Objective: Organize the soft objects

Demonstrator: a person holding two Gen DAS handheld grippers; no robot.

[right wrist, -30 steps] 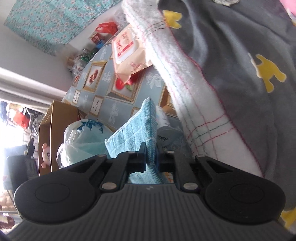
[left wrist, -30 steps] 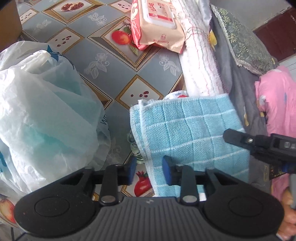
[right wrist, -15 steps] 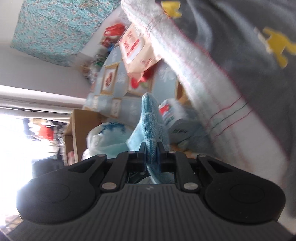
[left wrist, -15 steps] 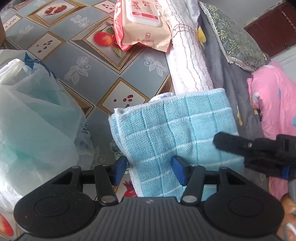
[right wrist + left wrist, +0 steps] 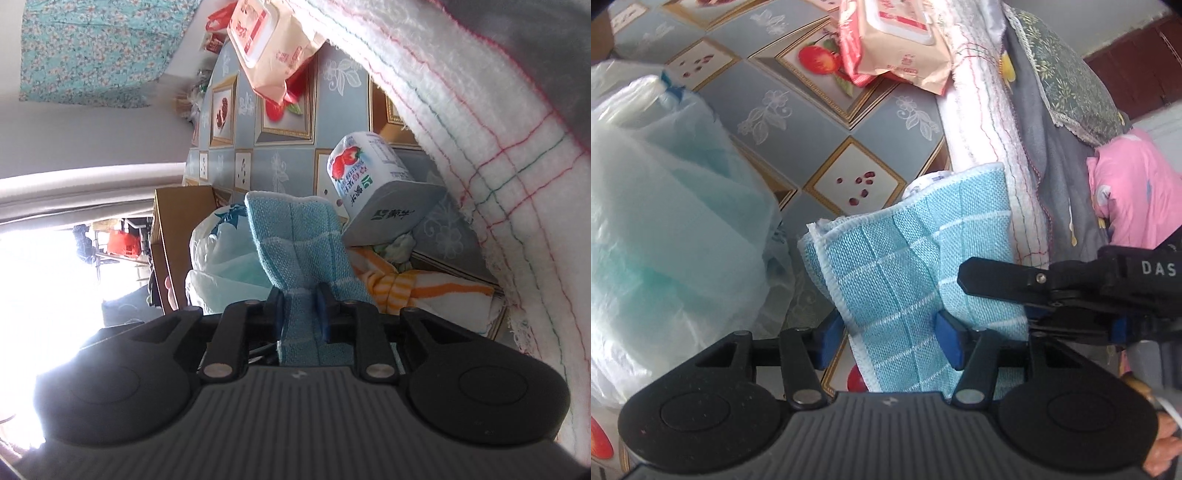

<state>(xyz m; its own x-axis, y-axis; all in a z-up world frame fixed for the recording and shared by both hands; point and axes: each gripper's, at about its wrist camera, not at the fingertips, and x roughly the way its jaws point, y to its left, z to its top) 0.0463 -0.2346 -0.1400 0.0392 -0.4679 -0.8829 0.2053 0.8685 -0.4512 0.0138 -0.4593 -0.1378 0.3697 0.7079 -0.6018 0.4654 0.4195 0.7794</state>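
Observation:
A folded light-blue checked cloth [image 5: 916, 269] hangs above the patterned tablecloth. My right gripper [image 5: 301, 308] is shut on the cloth [image 5: 295, 236]; its black body reaches in from the right in the left wrist view [image 5: 1052, 284]. My left gripper [image 5: 886, 341] is open, its blue pads on either side of the cloth's lower edge, not pressing it.
A white plastic bag [image 5: 665, 221] bulges at the left. A wet-wipes pack [image 5: 897, 40] lies at the far side. A rolled white towel [image 5: 990, 122], grey blanket [image 5: 1052, 158] and pink cloth [image 5: 1134, 195] lie right. A strawberry carton [image 5: 369, 184] and orange-striped cloth [image 5: 417, 288] lie below.
My left gripper has opened wider around the cloth's lower edge. My right gripper has turned with the cloth still held, bringing the carton and striped cloth into its view.

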